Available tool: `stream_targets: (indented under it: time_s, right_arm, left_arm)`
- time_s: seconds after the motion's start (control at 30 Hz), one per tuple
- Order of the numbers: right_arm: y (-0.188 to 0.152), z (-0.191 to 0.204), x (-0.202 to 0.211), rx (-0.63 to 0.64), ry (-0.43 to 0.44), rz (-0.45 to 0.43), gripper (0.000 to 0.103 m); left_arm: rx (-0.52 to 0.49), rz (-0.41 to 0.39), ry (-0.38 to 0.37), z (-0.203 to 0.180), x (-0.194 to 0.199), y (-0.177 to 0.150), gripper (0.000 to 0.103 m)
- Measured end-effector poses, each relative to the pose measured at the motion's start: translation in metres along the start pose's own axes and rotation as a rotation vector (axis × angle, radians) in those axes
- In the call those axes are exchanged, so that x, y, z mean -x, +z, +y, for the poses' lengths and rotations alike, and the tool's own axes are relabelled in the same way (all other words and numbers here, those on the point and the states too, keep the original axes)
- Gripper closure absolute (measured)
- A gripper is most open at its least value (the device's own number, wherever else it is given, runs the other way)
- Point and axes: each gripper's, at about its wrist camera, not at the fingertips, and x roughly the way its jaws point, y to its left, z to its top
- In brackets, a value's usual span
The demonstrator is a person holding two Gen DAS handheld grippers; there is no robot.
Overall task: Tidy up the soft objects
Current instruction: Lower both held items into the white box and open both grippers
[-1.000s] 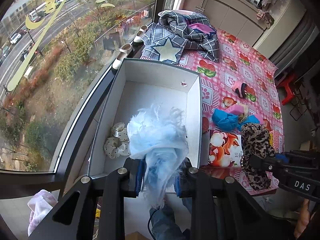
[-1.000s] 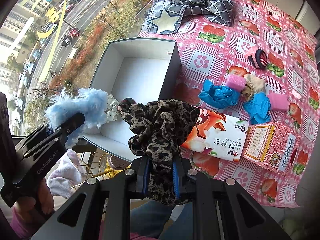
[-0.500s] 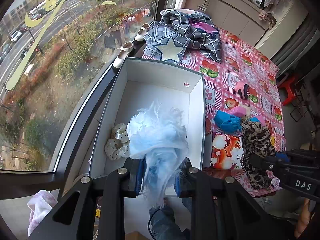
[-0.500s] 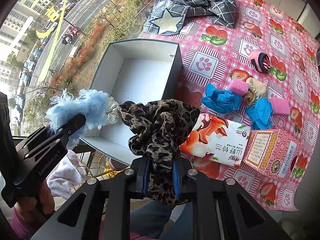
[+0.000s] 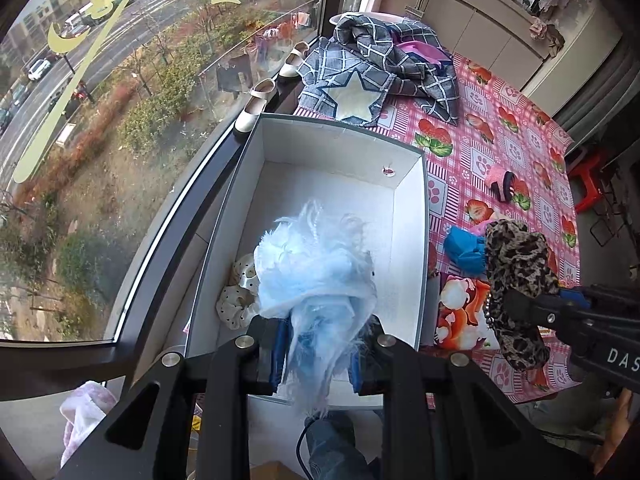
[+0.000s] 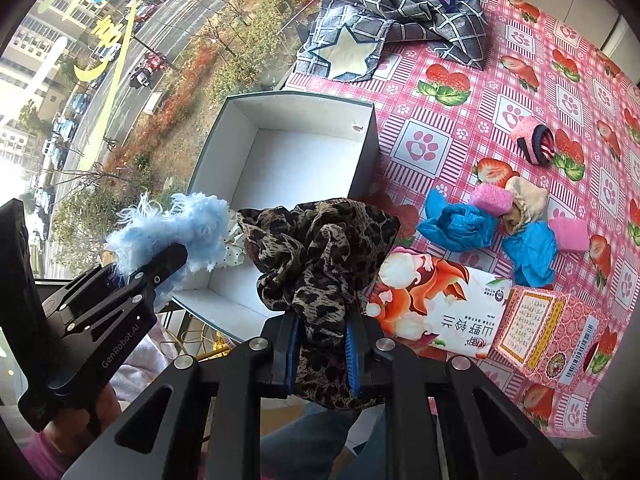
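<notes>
My left gripper (image 5: 320, 354) is shut on a fluffy light-blue scrunchie (image 5: 316, 268) and holds it above the near end of the open white box (image 5: 416, 216). A white polka-dot scrunchie (image 5: 240, 296) lies in the box's near left corner. My right gripper (image 6: 322, 350) is shut on a leopard-print scrunchie (image 6: 320, 248), held above the table's near edge just right of the box (image 6: 364, 172). In the right wrist view the left gripper (image 6: 160, 264) with the blue scrunchie (image 6: 188, 224) shows at the left.
On the pink strawberry tablecloth (image 6: 460, 128) lie blue cloths (image 6: 460, 224), pink sponges (image 6: 492, 200), a beige cloth (image 6: 524, 200), a pink rolled sock (image 6: 534, 140), a tissue pack (image 6: 432, 304), a pink carton (image 6: 544, 332) and a plaid garment (image 6: 400, 12). The window (image 5: 120, 120) borders the box's left side.
Both grippers have moved slightly forward toward the box, each still holding its scrunchie. Nothing was let go.
</notes>
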Motion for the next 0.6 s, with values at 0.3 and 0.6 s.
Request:
stream_targets:
  time_s: [0.3, 0.6]
  right_arm:
    - [0.028, 0.020, -0.011, 0.051, 0.012, 0.004, 0.083]
    - [0.048, 0.030, -0.024, 0.060, 0.032, 0.016, 0.083]
  left_arm:
    - [0.012, 0.019, 0.029, -0.001, -0.016, 0.014, 0.076]
    - [0.018, 0.056, 0.046, -0.002, -0.031, 0.016, 0.076]
